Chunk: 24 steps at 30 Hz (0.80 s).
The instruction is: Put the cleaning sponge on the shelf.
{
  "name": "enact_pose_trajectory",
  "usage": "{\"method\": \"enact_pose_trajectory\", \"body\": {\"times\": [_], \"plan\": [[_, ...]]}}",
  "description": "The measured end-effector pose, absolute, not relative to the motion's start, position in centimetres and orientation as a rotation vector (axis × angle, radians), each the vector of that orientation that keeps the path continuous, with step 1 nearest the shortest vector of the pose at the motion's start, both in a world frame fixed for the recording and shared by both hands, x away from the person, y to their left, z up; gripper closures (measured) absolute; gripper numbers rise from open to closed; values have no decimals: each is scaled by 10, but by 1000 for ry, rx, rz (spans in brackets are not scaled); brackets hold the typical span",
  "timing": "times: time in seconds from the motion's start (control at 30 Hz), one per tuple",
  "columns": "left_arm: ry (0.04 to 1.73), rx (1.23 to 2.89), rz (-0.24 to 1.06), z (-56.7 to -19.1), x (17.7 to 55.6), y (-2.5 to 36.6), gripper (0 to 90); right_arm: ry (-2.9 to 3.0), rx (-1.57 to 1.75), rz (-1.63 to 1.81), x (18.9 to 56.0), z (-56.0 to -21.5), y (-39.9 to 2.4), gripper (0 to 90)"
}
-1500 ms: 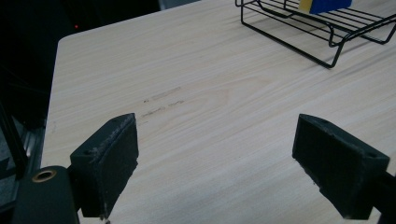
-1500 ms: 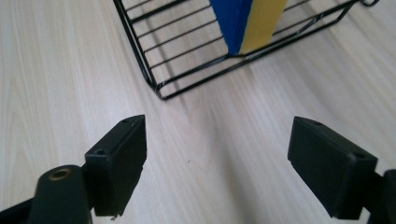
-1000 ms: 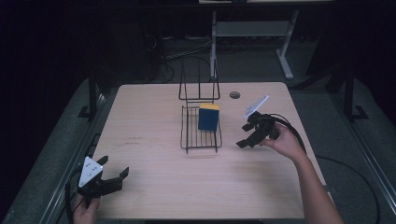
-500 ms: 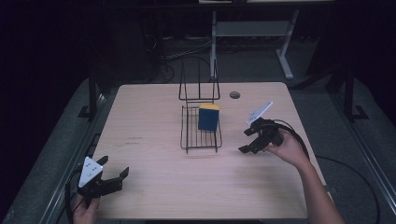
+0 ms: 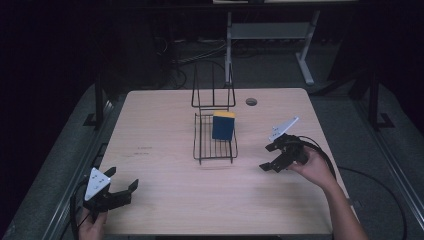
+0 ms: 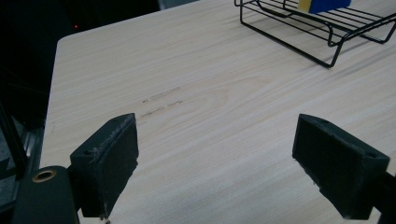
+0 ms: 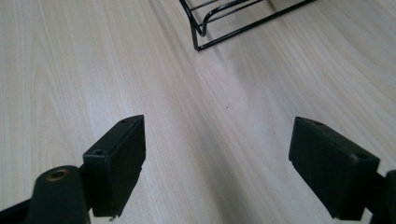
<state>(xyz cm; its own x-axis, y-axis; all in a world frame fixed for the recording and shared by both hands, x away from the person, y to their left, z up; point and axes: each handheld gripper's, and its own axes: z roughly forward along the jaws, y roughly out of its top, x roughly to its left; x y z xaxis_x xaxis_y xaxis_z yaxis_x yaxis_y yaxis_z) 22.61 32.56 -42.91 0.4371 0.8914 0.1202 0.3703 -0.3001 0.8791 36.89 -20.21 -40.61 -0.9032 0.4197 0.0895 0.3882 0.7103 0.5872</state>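
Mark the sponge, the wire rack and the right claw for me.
sponge [image 5: 223,127]: high view, middle of its blue face.
wire rack [image 5: 215,148]: high view, a bare wire of its floor in front of the sponge.
right claw [image 5: 270,157]: high view, midway between its two open jaw tips.

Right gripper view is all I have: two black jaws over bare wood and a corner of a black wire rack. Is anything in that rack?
Observer: Yes. A blue block with a yellow top stands in the wire rack, at its far right end.
Operator: How does my gripper sit relative to it?
Observer: The right gripper is to the right of the rack, apart from it, jaws open and empty.
Operator: And the other gripper?
Observer: The left gripper is low at the near left corner of the table, also open, holding nothing.
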Motion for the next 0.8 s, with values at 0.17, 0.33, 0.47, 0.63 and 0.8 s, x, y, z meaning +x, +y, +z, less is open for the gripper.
{"method": "enact_pose_trajectory", "body": {"times": [0.17, 0.33, 0.47, 0.63, 0.8], "plan": [[1071, 1866, 798, -429, 226, 326, 139, 2852, 693, 977, 361, -408, -205, 187], [1070, 1866, 799, -429, 226, 326, 139, 2847, 688, 971, 351, -412, -210, 187], [1072, 1869, 797, -429, 226, 325, 139, 2840, 688, 976, 344, -415, -213, 187], [1071, 1869, 798, -429, 226, 325, 139, 2833, 697, 985, 335, -418, -217, 187], [1072, 1869, 797, -429, 226, 325, 139, 2819, 694, 1008, 325, -420, -220, 187]]}}
